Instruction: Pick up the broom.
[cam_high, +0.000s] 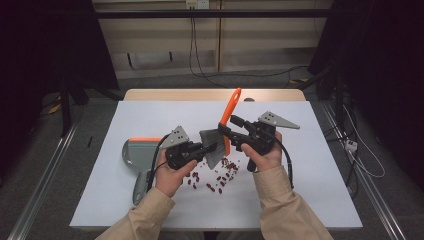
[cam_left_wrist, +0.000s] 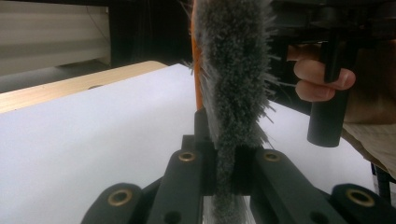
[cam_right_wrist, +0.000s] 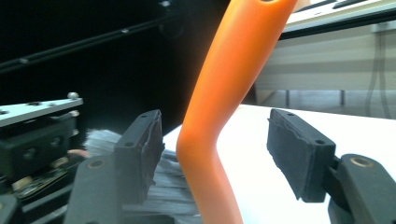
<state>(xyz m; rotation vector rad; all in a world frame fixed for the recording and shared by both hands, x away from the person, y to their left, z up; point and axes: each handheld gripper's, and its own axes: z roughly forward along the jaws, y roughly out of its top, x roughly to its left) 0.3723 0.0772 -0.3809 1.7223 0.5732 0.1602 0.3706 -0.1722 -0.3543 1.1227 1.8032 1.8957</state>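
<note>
Grey bristles (cam_left_wrist: 233, 84) hiding orange handle (cam_left_wrist: 196, 70)

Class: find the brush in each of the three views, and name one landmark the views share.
High view: brush at centre, between both grippers.
Left gripper view: its grey bristles run upward from the jaws, right of centre.
Right gripper view: its orange handle rises at centre, between the open jaws.
Shared landmark: the white tabletop.

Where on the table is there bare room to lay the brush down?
Bare white table lies right of the right gripper, and along the far edge left of the brush. It is crowded in the middle: red bits lie scattered, and the dustpan takes the left.
</note>
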